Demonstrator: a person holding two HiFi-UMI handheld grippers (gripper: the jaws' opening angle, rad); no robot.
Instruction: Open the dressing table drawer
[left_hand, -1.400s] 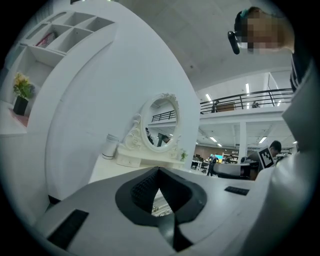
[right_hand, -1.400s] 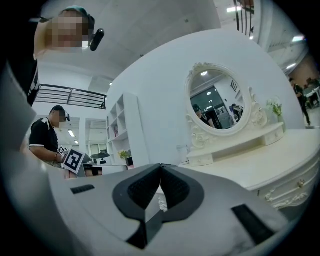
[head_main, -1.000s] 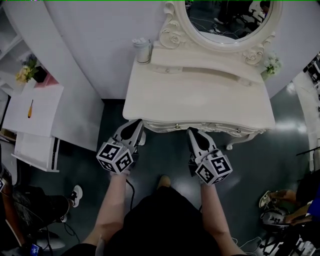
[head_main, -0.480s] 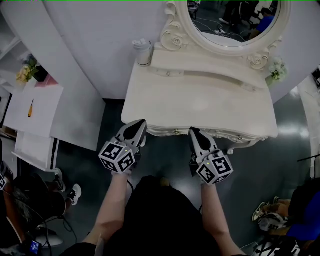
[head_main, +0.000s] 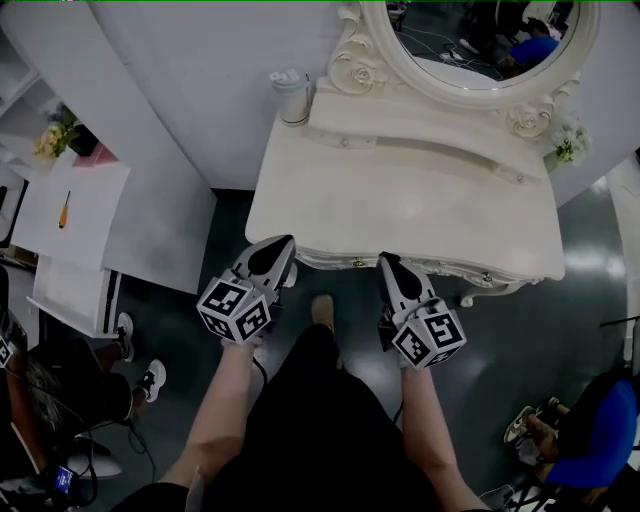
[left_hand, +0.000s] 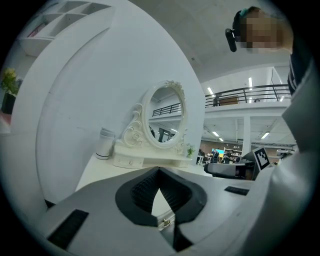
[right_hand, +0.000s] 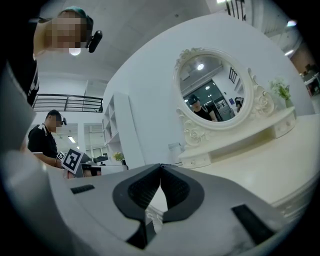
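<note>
The cream dressing table (head_main: 400, 190) stands ahead with its carved drawer front (head_main: 430, 268) under the front edge; a small knob (head_main: 352, 264) shows on it. My left gripper (head_main: 277, 248) (left_hand: 159, 169) is shut and holds nothing, its tips at the table's front left corner. My right gripper (head_main: 389, 263) (right_hand: 160, 165) sits just right of that knob, its tips together with nothing between them. Both point nearly level at the table's front edge. In the left gripper view a small brass knob (left_hand: 166, 221) shows through the gap below the tips. Whether either gripper touches the drawer front is hidden.
An oval mirror (head_main: 480, 40) in a carved frame, a white tumbler (head_main: 292, 97) and a small flower pot (head_main: 568, 148) stand at the table's back. A white shelf unit (head_main: 70, 230) stands to the left. People sit at the lower left (head_main: 50, 400) and lower right (head_main: 590, 430).
Both grippers have edged a little closer to the table front, jaws unchanged. The person's foot has stepped forward between them, and the head view has shifted slightly.
</note>
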